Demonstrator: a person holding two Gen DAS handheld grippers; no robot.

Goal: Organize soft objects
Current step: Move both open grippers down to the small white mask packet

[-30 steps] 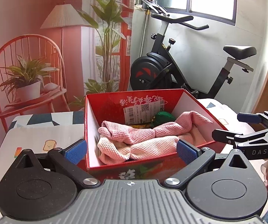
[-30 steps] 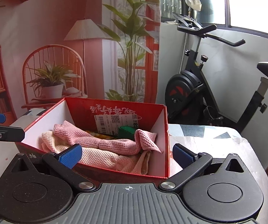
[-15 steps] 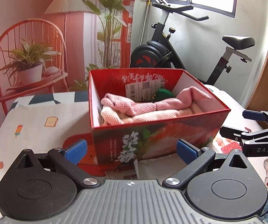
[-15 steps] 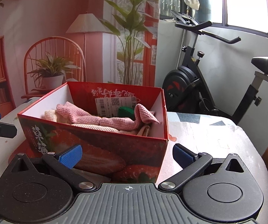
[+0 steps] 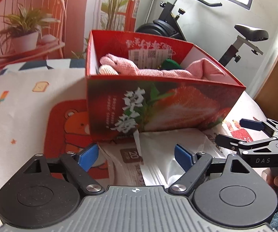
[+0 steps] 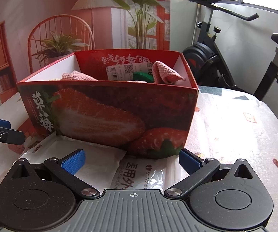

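The left gripper (image 5: 136, 155), jaws just narrowed but open and empty, and the spread, empty right gripper (image 6: 132, 160) both straddle the white mask packet (image 5: 154, 160), lying directly below-ahead, before the strawberry box (image 5: 158, 104).

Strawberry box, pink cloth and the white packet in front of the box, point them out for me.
Strawberry box (image 6: 104, 116), right wrist view, on its printed front wall.
Pink cloth (image 5: 158, 72), left wrist view, on the bunched middle fold.
White packet (image 6: 144, 172), right wrist view, on its printed face.
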